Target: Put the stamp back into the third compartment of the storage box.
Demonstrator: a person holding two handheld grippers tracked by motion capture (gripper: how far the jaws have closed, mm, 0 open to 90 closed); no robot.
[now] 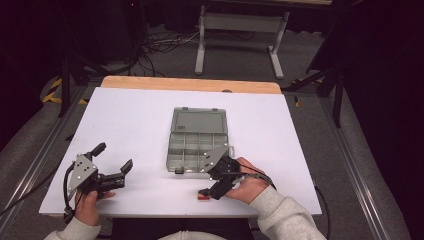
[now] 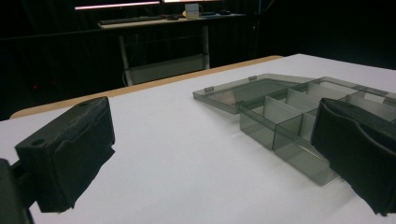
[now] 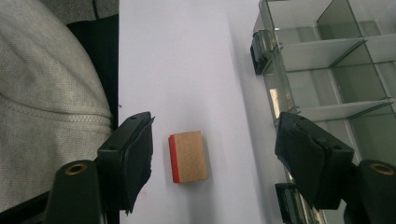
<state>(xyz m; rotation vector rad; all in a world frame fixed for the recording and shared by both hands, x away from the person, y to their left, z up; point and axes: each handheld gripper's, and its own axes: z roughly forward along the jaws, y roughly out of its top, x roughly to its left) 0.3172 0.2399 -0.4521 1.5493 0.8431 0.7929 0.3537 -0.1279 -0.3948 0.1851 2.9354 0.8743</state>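
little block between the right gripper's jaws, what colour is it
The block is tan wood with one red edge, clearest in the right gripper view.

Left gripper (image 1: 114, 157): black body, two blocky black jaws with textured pads, a screw hole in the jaw block; grey three-cornered plate (image 1: 82, 172) on top with small dark fasteners; black cable (image 1: 65, 192) looping from the rear.

Right gripper (image 1: 206, 194): black body, grey three-cornered plate (image 1: 215, 158) on top, thin black cable (image 1: 256, 171) arcing over the hand; jaw arms carry brass-coloured screw inserts (image 3: 74, 168), pads black and slightly frayed at the edge.

Person: light grey knit sleeves (image 1: 280, 216) with ribbed cuffs on both forearms.
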